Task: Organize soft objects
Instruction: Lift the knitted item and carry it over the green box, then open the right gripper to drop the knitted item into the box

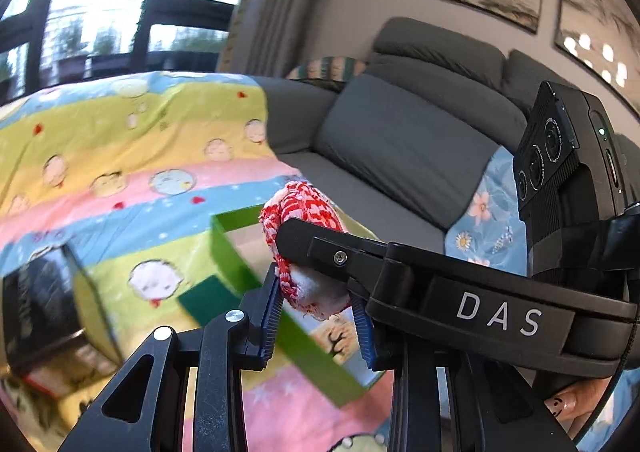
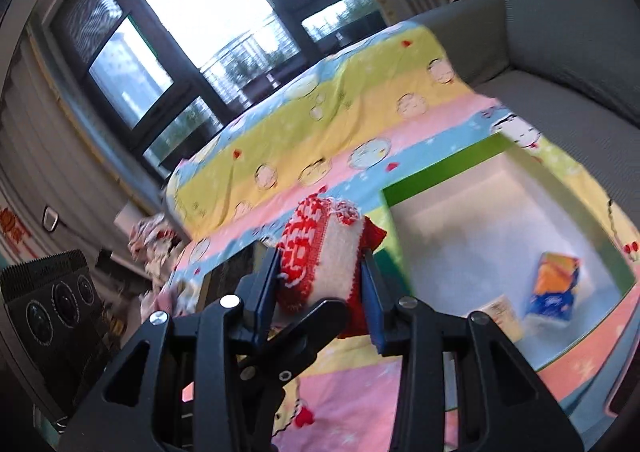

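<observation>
Above the green box [image 2: 472, 156], both hand-held grippers, left [image 1: 320, 304] and right [image 2: 324, 284], clench one knitted slipper [image 2: 320, 248]; the box lies just right, beyond it.

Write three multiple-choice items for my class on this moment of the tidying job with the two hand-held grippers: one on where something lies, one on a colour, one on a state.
1. Where does the blue and orange packet lie?
A. inside the green-rimmed box
B. on the grey sofa
C. on the window sill

2. What colours is the knitted item between the grippers?
A. blue and yellow
B. red and white
C. green and black

3. How does the left gripper stand?
A. wide open, nothing between its fingers
B. shut on the knitted item
C. shut on the box rim

Answers:
1. A: the packet sits on the box's white floor.
2. B: red pattern over white knit in both views.
3. B: its blue pads press the knit from both sides; the right gripper grips it too.
</observation>
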The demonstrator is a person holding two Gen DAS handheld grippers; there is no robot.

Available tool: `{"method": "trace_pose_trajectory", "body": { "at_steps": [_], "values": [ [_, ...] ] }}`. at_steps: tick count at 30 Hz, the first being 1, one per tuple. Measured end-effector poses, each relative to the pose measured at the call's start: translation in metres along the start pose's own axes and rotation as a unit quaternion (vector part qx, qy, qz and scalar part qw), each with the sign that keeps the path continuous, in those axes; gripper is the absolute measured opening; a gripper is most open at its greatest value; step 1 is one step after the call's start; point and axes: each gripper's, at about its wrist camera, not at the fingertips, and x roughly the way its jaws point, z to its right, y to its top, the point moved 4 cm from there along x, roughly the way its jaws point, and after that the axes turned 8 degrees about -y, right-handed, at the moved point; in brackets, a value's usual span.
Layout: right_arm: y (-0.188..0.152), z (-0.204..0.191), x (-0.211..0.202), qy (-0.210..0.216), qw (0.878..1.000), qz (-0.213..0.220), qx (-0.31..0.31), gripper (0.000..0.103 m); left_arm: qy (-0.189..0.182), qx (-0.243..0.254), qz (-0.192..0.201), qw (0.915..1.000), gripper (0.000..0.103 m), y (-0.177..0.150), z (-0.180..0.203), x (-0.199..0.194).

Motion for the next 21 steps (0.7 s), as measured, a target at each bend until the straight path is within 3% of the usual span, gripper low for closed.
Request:
{"method": "trace_pose_trajectory", "body": {
  "at_steps": [8,13,21],
  "values": [
    [-0.003,0.050,0.017,-0.039,0.997,-0.015,0.060,0.038,-0.034,0.001,-0.065,0.9973,0.033,-0.009,0.009,0.059],
    [-0.008,0.079,0.028,-0.088,0.991,-0.037,0.091,0.038,-0.062,-0.010,-0.112,0.9917,0.033,-0.019,0.011,0.095],
    [-0.014,0.098,0.040,-0.117,0.985,-0.062,0.109,0.039,-0.065,-0.020,-0.147,0.9868,0.033,-0.029,0.012,0.117]
  ]
}}
